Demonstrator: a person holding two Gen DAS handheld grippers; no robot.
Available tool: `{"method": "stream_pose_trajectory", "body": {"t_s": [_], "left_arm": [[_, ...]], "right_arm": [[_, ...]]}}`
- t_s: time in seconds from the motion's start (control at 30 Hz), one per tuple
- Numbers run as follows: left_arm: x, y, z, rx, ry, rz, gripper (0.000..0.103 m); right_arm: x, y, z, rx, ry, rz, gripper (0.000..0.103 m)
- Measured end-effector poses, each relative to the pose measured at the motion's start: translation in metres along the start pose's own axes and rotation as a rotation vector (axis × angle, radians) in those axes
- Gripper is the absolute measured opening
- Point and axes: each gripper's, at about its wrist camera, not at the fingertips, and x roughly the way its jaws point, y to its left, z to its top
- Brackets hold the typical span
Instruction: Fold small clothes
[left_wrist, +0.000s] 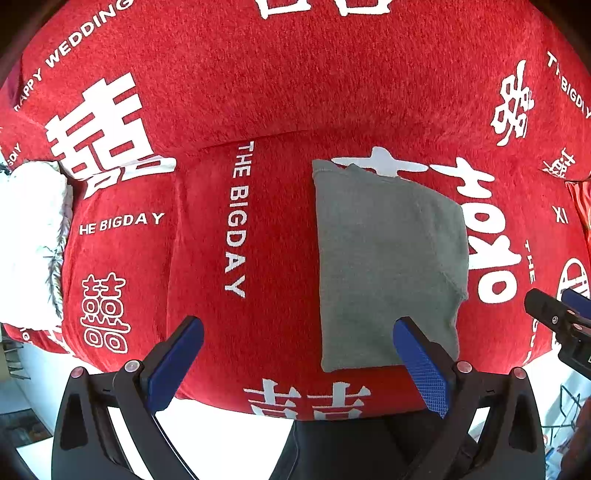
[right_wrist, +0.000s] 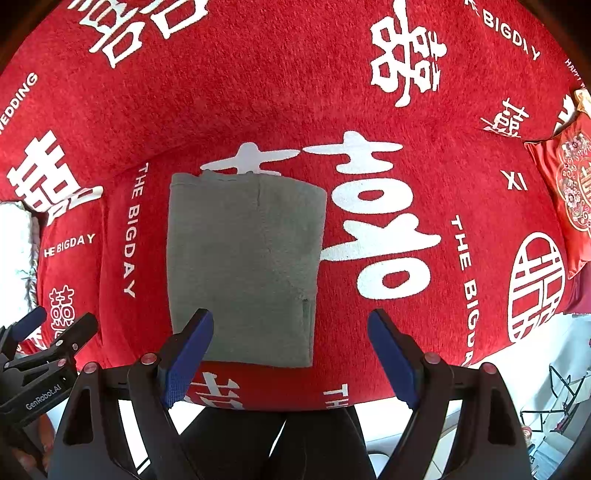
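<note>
With both my left gripper (left_wrist: 297, 363) and right gripper (right_wrist: 291, 356) hanging released, a careless pinch could undo the folded grey cloth (right_wrist: 245, 266).

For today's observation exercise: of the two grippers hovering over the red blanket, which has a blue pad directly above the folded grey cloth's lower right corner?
The left gripper: its right blue pad overlaps the folded grey cloth there.

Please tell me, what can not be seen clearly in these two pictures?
- Grey garment: its type and its layers underneath, folded out of sight, both views.
- White fluffy thing: cut by the left edge, overexposed.
- Red cushion: cut by the right edge, right wrist view.
- Floor clutter: small, dark, behind both open grippers.
</note>
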Motion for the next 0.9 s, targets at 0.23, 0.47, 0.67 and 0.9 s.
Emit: {"method": "stream_pose_trajectory", "body": {"t_s": [0.23,0.47,0.67,0.9], "left_arm": [[-0.0001,-0.0003,0.0,-0.002,0.002,0.0,0.103],[-0.0001,0.0001,0.0002,0.0,0.001,0.0,0.103],[0.0,0.0004,0.0004,0.001,0.001,-0.001,0.103],[0.0,0.0,0.0001,0.0,0.001,0.003,0.103]], "right_arm": [[0.0002,0.0002,0.0009,-0.004,0.0,-0.001,0.088],[0.0,0.0009,0.0025,-0.005,-0.001,-0.002,0.088],[-0.0001,0.0016,0.0016,-0.001,0.0,-0.002,0.088],[0.0004,0.0035,0.0039,-0.005,0.006,-0.001,0.088]]}}
